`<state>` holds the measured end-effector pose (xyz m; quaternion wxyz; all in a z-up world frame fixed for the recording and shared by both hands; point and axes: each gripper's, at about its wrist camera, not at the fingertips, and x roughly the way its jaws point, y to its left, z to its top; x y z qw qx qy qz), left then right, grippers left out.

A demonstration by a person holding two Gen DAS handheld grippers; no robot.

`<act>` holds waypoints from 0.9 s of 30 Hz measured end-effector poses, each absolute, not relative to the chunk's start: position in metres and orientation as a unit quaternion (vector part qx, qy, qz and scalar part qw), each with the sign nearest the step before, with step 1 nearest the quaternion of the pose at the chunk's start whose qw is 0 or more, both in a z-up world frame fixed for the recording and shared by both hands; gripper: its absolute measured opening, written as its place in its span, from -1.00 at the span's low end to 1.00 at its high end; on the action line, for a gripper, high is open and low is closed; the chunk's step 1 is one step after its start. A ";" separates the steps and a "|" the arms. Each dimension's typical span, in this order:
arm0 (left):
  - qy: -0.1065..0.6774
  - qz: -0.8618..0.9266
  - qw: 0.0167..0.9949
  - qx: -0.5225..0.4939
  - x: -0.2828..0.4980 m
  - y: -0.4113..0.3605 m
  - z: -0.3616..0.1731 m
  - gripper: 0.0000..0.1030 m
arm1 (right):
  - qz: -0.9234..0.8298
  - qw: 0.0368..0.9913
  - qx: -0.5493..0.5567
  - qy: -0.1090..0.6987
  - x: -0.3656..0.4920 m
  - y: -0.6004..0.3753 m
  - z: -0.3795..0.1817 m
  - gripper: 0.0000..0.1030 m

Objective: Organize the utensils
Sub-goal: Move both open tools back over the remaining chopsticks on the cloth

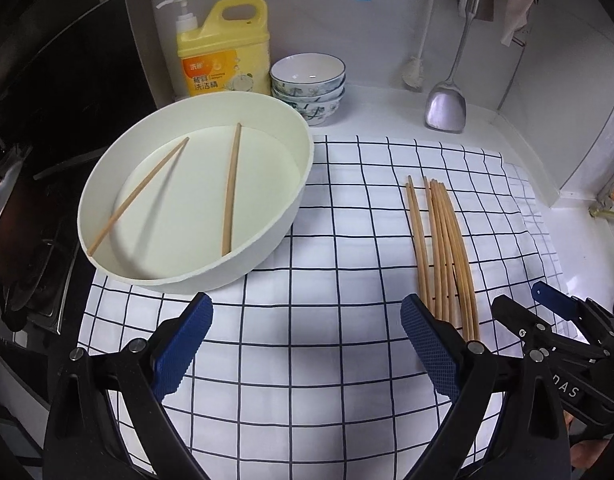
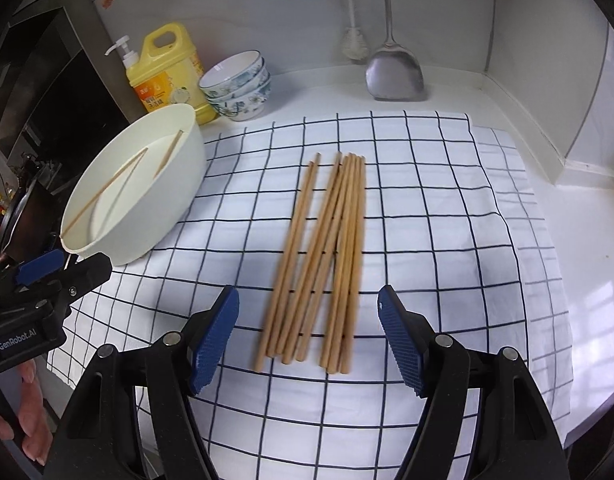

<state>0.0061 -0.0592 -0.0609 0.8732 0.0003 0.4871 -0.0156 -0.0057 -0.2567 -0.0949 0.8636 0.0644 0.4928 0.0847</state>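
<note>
right wrist view: right gripper (image 2: pixel 309 340), jaws well apart, nothing between pads, angled down over checked cloth (image 2: pixel 447 208). item 1: bundle of chopsticks (image 2: pixel 323 264), lying flat on cloth, roughly parallel, near ends just ahead of and between the two blue pads, far ends pointing away twd wall; one stick sits slightly apart on the gripper's left side of the bundle. likely laid out here as the sorted/drying pile, aligned so they can be gathered as a set. item 2: white basin (image 2: pixel 147 208), ahead-left of right gripper, on the cloth's edge; holds two loose chopsticks (image 2: pixel 119 184) leaning across its inside, prob. still to be moved to the bundle. left wrist view: left gripper (image 1: pixel 307 344), jaws also wide apart, empty; basin (image 1: pixel 195 200) ahead-left of it, near; bundle (image 1: pixel 443 248) ahead-right, its near ends just beside the right-hand pad. right gripper (image 1: pixel 547 304) shows at that edge, just past the bundle. judgement: both tools free, approach stage; w/ basin sticks nearest left gripper, bundle centred for right.
</note>
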 end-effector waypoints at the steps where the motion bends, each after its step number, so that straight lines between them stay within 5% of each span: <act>1: 0.487 -0.022 0.873 0.002 0.008 -0.062 -0.062 0.81 | 0.080 0.864 0.066 0.492 -0.005 -0.257 -0.096 0.33; 27: 0.470 -0.072 0.880 0.001 0.029 -0.111 -0.131 0.85 | 0.008 0.879 0.082 0.469 0.004 -0.296 -0.160 0.33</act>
